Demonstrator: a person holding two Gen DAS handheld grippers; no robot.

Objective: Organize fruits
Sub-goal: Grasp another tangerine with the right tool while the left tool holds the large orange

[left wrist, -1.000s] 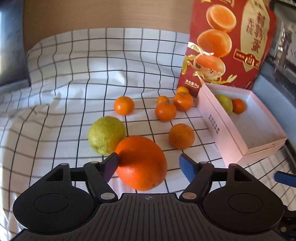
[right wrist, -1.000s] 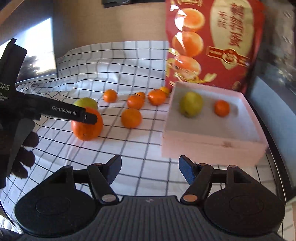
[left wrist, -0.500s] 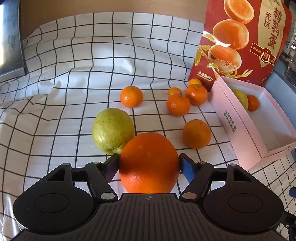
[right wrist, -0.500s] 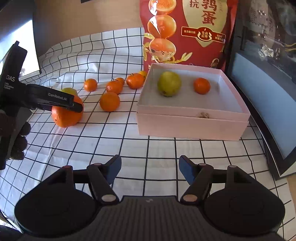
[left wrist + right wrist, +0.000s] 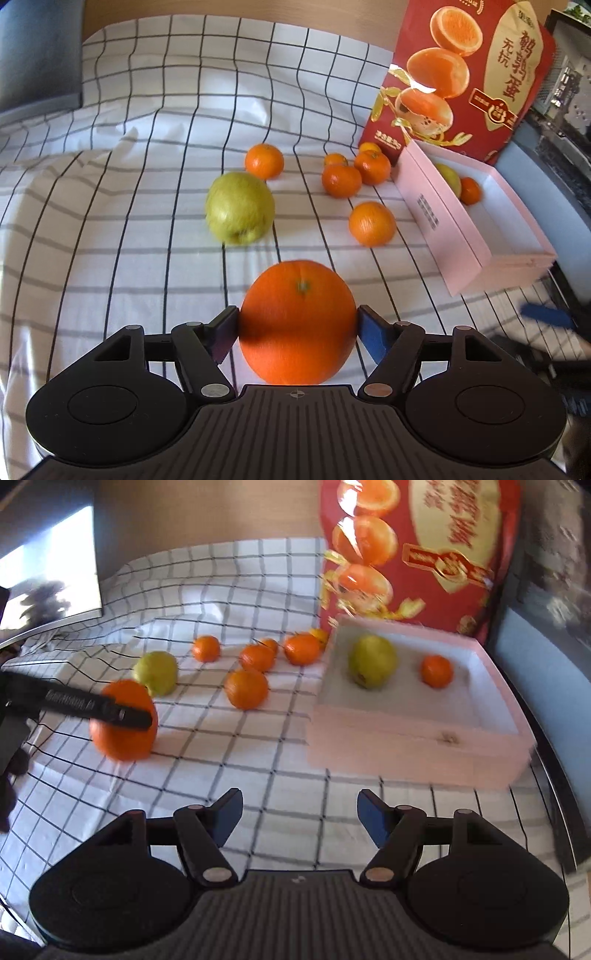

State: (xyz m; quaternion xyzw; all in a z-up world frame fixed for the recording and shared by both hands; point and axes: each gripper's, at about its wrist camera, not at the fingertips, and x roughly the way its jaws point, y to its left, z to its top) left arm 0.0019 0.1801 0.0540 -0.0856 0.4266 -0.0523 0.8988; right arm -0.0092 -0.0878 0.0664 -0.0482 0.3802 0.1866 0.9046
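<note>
My left gripper (image 5: 297, 328) is shut on a big orange (image 5: 299, 291), one pad pressed against each side. In the right wrist view that orange (image 5: 125, 738) is low over the checked cloth at the left, with a black finger (image 5: 96, 707) across it. A green apple (image 5: 240, 208) lies behind it, apart from it. Several mandarins (image 5: 371, 223) are scattered toward the pink box (image 5: 406, 738). The box holds a second green apple (image 5: 373, 661) and one mandarin (image 5: 436, 671). My right gripper (image 5: 299, 812) is open over bare cloth in front of the box.
A tall red bag (image 5: 461, 74) printed with orange halves stands behind the box. A bright screen (image 5: 48, 579) is at the far left. The cloth (image 5: 147, 110) is wrinkled at the back left. A dark edge runs along the right of the box.
The left jaws closed onto the big orange, which was touching only the left pad. The orange has come away from the green apple toward me. The right jaws kept their width.
</note>
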